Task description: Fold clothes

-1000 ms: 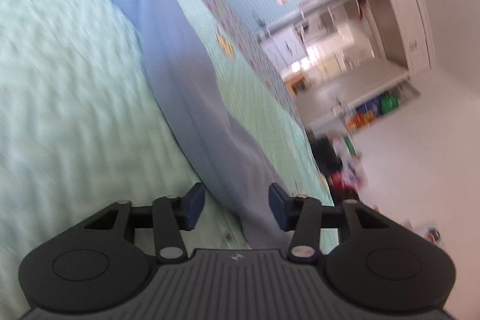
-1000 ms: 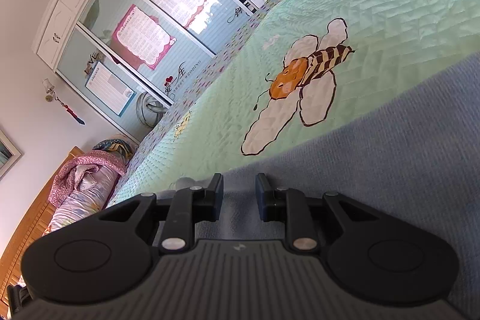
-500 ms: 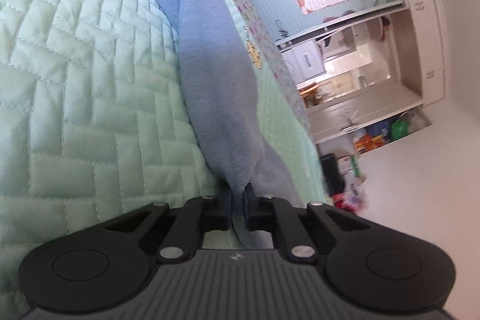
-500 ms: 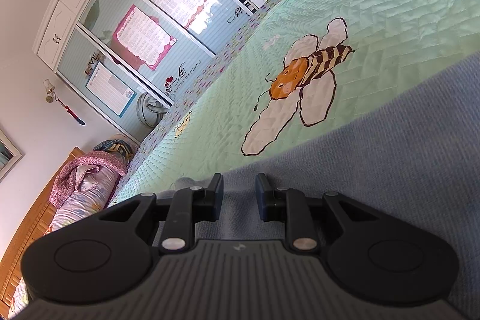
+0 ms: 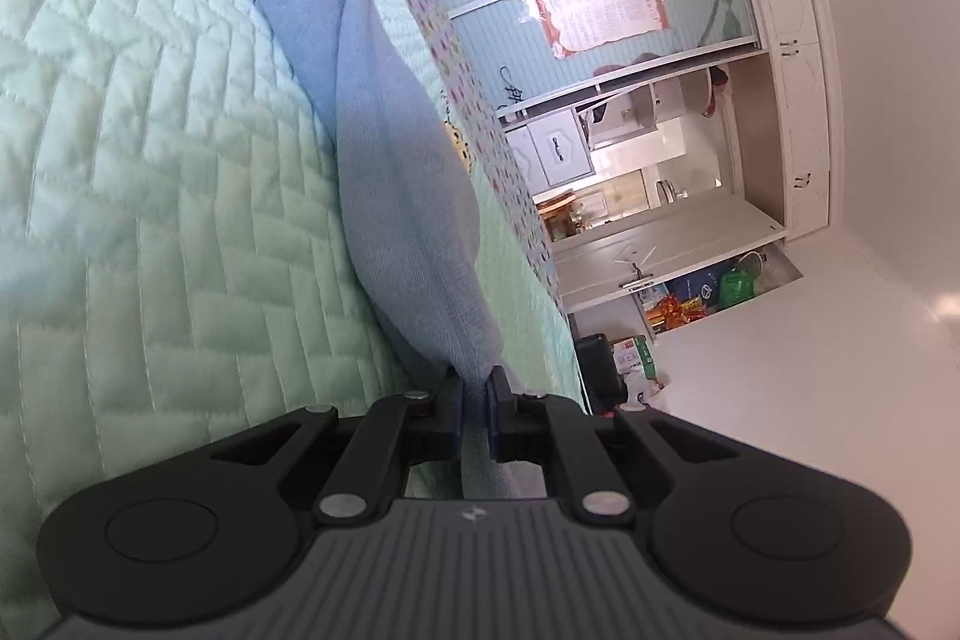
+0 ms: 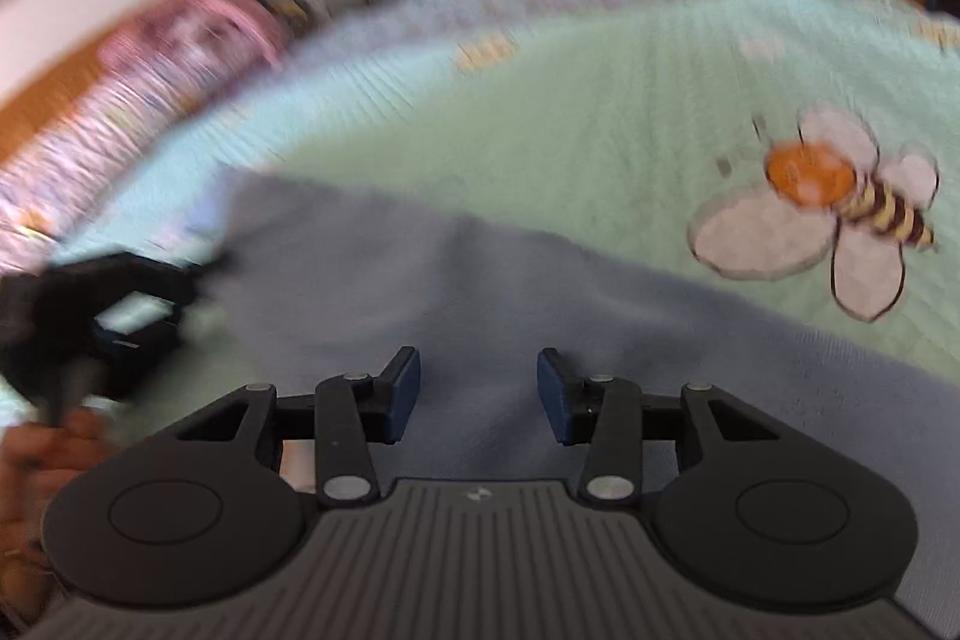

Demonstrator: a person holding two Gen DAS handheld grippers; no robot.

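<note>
Both wrist cameras look forward along their fingers, close above the bedspread (image 5: pixel 150 172); both views share the blue garment (image 6: pixel 480 292).

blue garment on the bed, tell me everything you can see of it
The blue garment is a soft, fine-knit cloth in pale grey-blue, plain, with no print in view. It lies spread over the green quilted bedspread, partly rumpled, one edge drawn up into a long ridge. The left gripper is shut on that edge, the cloth pinched between its pads. The right gripper hangs over the cloth with its jaws opening and nothing pinched between them. What kind of garment it is cannot be told.
</note>
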